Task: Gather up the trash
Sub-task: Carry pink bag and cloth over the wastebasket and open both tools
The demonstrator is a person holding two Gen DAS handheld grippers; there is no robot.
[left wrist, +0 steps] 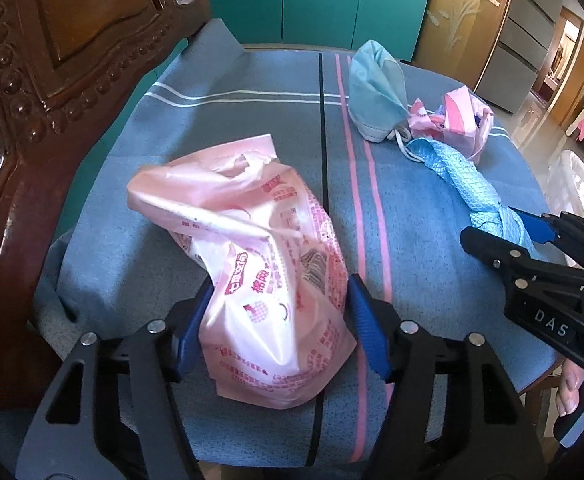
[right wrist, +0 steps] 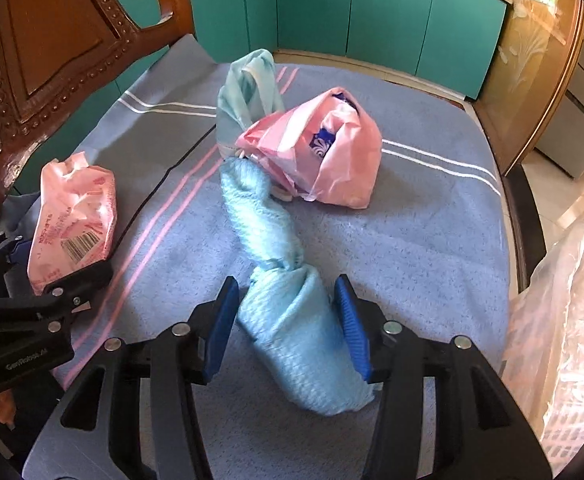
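Grasping step: the left hand-held gripper (left wrist: 277,320) pinches the pink wrapper (left wrist: 251,264) on the blanket-covered chair (left wrist: 412,208); the right hand-held gripper (right wrist: 287,320) straddles the twisted blue cloth (right wrist: 287,312), jaws half-open. Next, probably closing and lifting; beyond lie a mask (right wrist: 247,92) and pink bag (right wrist: 324,148).

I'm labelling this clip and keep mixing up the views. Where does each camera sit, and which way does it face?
Left wrist: on the left gripper, looking steeply down along its fingers at the pink printed packet between them; a person's fingers show at lower right.
Right wrist: on the right gripper, looking steeply down at the twisted blue cloth between its fingers.
Shared: each view catches the other gripper, both items, the pink bag, the blue striped cover and the wooden chair back.
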